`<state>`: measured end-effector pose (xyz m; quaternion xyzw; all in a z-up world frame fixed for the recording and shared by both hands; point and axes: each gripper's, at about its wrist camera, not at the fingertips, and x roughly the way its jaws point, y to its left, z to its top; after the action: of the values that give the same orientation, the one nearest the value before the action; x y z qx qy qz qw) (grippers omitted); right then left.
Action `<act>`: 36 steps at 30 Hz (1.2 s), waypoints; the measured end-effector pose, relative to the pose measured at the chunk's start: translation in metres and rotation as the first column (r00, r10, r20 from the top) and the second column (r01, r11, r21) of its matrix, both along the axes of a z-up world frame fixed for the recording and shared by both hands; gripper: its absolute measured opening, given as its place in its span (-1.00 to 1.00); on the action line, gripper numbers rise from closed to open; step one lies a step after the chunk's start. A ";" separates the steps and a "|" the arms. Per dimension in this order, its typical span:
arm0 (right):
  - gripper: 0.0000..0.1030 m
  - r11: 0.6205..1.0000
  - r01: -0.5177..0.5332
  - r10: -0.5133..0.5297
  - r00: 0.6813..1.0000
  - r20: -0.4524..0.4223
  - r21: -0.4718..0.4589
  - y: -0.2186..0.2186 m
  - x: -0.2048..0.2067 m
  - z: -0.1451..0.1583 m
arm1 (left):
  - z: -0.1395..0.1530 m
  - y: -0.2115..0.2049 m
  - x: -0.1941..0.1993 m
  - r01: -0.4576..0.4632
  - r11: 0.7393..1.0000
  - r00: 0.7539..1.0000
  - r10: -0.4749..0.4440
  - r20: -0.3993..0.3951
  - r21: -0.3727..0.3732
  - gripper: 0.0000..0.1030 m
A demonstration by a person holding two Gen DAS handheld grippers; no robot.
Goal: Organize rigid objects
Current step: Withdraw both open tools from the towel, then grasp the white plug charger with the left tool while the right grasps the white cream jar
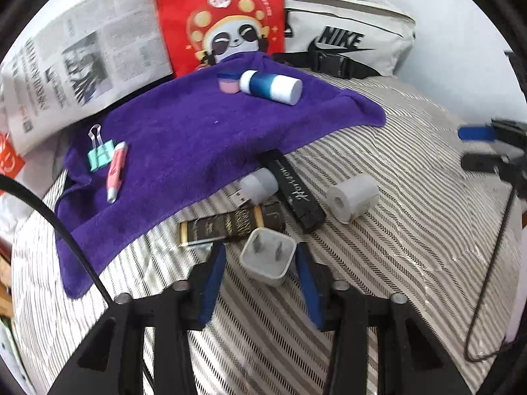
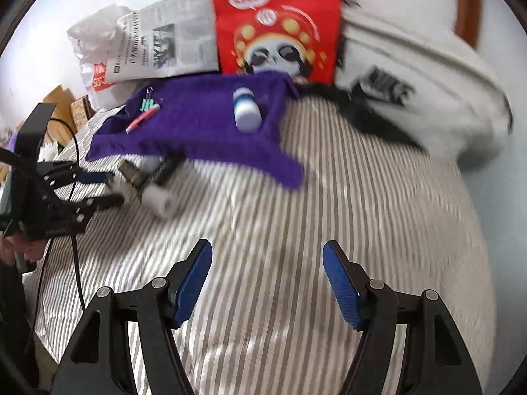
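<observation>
A white plug charger (image 1: 267, 256) lies prongs-up on the striped cloth between the blue pads of my left gripper (image 1: 260, 250). The right pad touches its side and the left pad is close against the other. Just beyond lie a dark gold-printed tube (image 1: 227, 223), a black lettered case (image 1: 293, 194), a USB stick with a grey cap (image 1: 257, 186) and a white roll (image 1: 352, 197). The purple towel (image 1: 197, 131) carries a mint binder clip (image 1: 98, 154), a pink pen (image 1: 115, 171), a blue-and-white bottle (image 1: 270, 87) and a small pink jar (image 1: 228, 82). My right gripper (image 2: 266, 263) hangs open over bare cloth.
A red panda bag (image 1: 220, 16), a newspaper (image 1: 82, 56) and a white Nike bag (image 1: 346, 26) stand behind the towel. A black cable (image 1: 487, 279) loops at the right. In the right wrist view the left gripper (image 2: 98, 191) sits far left, beside the roll (image 2: 159, 200).
</observation>
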<state>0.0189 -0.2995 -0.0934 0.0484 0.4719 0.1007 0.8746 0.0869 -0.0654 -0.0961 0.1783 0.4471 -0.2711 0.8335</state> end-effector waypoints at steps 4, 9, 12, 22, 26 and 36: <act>0.35 1.000 0.013 -0.012 1.000 -0.027 0.018 -0.002 -0.015 -0.010 | 0.001 -0.001 0.000 -0.013 1.000 1.000 0.013 -0.003 -0.004 -0.43; 0.35 0.998 0.011 -0.010 1.000 -0.005 0.063 0.005 -0.014 -0.005 | -0.003 -0.003 0.007 -0.058 0.998 0.998 0.057 -0.032 -0.033 -0.44; 0.35 0.998 -0.025 0.024 1.000 0.017 0.058 0.019 -0.006 0.000 | -0.001 0.000 0.005 -0.078 0.996 0.996 0.077 -0.034 -0.036 -0.45; 0.35 0.988 -0.149 0.146 0.987 0.066 0.040 0.070 0.025 -0.002 | 0.013 0.064 0.016 -0.225 0.972 0.974 0.224 -0.019 -0.071 -0.45; 0.35 0.984 -0.177 0.177 0.983 0.059 0.009 0.085 0.034 -0.012 | 0.012 0.077 0.025 -0.247 0.960 0.969 0.244 -0.034 -0.132 -0.45; 0.19 0.976 -0.209 0.211 0.977 0.020 -0.065 0.103 0.060 -0.032 | 0.009 0.087 0.021 -0.272 0.950 0.962 0.269 -0.044 -0.155 -0.45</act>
<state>0.0793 -0.1964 -0.1256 -0.0305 0.4656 0.1781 0.8664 0.1081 0.0214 -0.0870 0.0449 0.4533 -0.1914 0.8694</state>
